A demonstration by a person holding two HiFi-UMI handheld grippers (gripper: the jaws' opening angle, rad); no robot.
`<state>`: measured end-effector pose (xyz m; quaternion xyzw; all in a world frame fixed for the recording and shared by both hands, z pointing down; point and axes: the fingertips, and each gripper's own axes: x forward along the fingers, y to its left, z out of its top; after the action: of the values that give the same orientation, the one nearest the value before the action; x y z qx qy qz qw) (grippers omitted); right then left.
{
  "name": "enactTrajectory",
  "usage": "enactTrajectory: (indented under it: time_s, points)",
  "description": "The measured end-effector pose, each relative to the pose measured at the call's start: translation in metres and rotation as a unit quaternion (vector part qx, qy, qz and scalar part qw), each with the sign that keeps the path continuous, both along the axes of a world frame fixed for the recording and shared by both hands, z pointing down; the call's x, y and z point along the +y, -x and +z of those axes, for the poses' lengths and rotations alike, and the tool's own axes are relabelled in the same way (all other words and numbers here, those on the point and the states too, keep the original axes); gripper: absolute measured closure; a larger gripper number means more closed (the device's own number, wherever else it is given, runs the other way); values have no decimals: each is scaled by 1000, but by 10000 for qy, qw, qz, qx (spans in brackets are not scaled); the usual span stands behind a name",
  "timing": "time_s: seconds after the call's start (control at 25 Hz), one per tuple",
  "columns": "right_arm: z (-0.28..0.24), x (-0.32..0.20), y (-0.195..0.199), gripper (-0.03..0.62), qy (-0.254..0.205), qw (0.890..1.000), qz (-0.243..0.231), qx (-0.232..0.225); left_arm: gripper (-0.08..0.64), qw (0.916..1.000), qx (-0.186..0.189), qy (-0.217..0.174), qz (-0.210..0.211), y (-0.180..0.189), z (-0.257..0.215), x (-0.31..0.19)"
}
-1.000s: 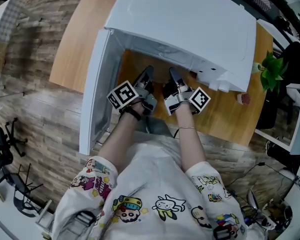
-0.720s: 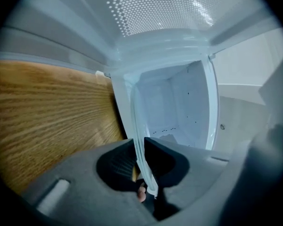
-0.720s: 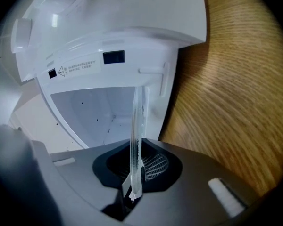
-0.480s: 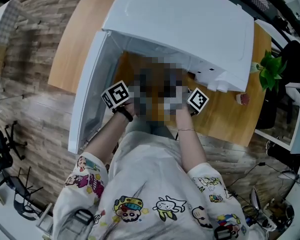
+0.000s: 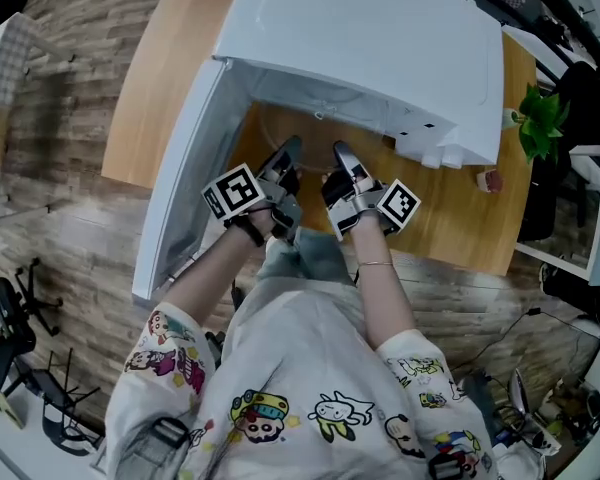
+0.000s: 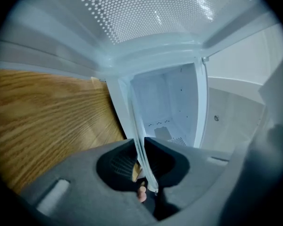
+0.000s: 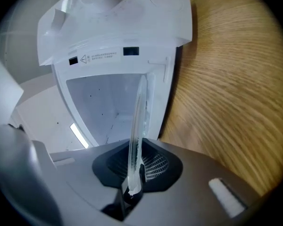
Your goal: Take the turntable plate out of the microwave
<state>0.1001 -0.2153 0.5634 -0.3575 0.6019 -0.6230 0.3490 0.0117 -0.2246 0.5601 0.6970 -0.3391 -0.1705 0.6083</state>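
The glass plate (image 5: pixel 312 134) hangs at the mouth of the microwave (image 5: pixel 380 38), its near rim out over the wooden surface (image 5: pixel 170 58) towards the near edge; how much of it is inside I cannot tell. Each gripper is clenched on that rim, edge-on: the left gripper (image 5: pixel 284 160) on the left part and the right gripper (image 5: pixel 344 164) on the right, their fingers (image 7: pixel 156 150) grasping thin glass close beside each other.

To do this step well, I judge both hands should draw back together at the same height. That keeps the plate level, so it neither twists in the pinch nor catches the lower lip of the opening. The open door (image 5: pixel 185 198) stands along the left, so the left hand needs room there. Glass held by its rim may slip; a steady, unhurried pull suits it.

Counted: one plate, one microwave with one door, two grippers, one potted plant (image 5: pixel 540 126) at the surface's right edge.
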Motion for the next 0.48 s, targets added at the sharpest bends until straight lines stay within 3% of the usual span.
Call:
enactTrajectory:
  time_s: [0.48]
  points:
    - [-13, 57, 10, 549, -147, 9993, 349, 67, 518, 9993, 106, -107, 355, 9, -12, 51]
